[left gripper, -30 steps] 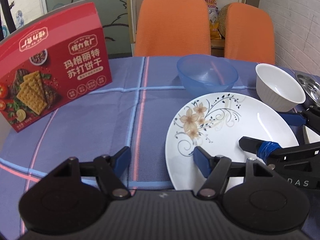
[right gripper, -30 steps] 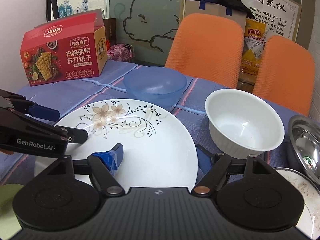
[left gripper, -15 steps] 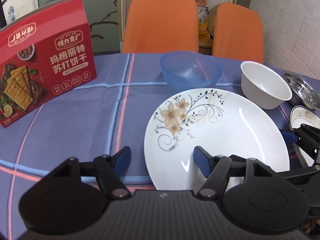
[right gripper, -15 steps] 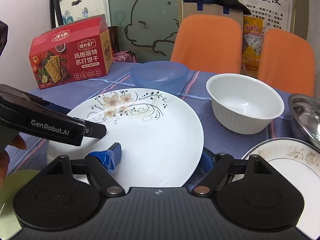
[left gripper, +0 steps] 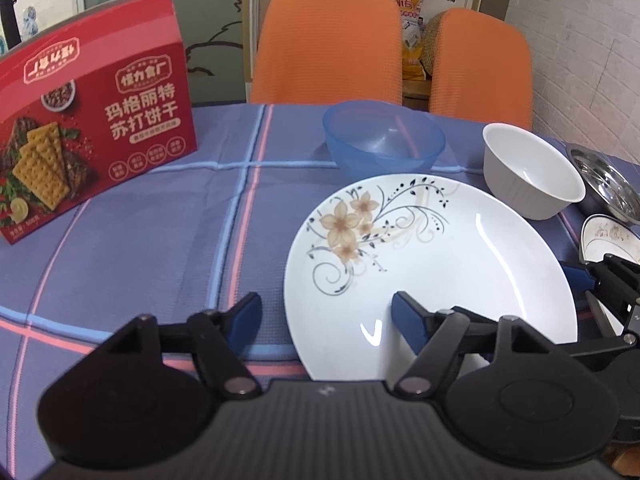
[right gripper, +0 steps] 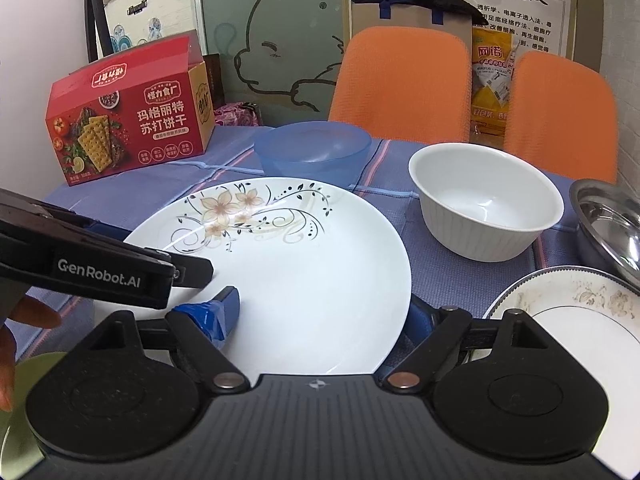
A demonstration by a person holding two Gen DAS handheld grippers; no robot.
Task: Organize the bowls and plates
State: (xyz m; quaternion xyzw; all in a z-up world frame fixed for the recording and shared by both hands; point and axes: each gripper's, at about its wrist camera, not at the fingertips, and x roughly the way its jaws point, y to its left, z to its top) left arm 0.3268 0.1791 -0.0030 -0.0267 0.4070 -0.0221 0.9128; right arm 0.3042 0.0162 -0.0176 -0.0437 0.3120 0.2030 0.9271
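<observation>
Left gripper (left gripper: 326, 316): jaws wide, nothing between them. One finger sits over the tablecloth (left gripper: 160, 240) at lower left of the frame, the other over the near rim of the flowered plate (left gripper: 440, 264). Whether that finger touches the plate cannot be told.

Right gripper (right gripper: 324, 312): jaws wide, straddling the near part of the same plate. Its left finger, wrapped in blue tape, lies over the plate face; its right finger is just off the plate's right edge, low against the cloth. No grip on the plate is visible.

Plate position: flat on the cloth, centre of both frames, flower pattern on its far-left part.

Right wrist view only: the left gripper's black body enters from the left edge and overlaps the plate's left rim, hiding it; a hand (right gripper: 16, 320) at the far lower left; a green plate (right gripper: 16, 400) at the lower left corner.

Left wrist view only: the right gripper's black body at the right edge, covering the plate's right rim.

Surroundings: blue bowl (left gripper: 383, 140) just behind the plate; white bowl (right gripper: 486, 208) to its right, apart from it; steel dish (right gripper: 608, 224) at the right edge; a soiled plate (right gripper: 576, 312) at lower right, its far rim overlapping the steel dish; red cracker box (left gripper: 88, 132) upright at upper left; two orange chairs (left gripper: 328, 44) behind the table.
</observation>
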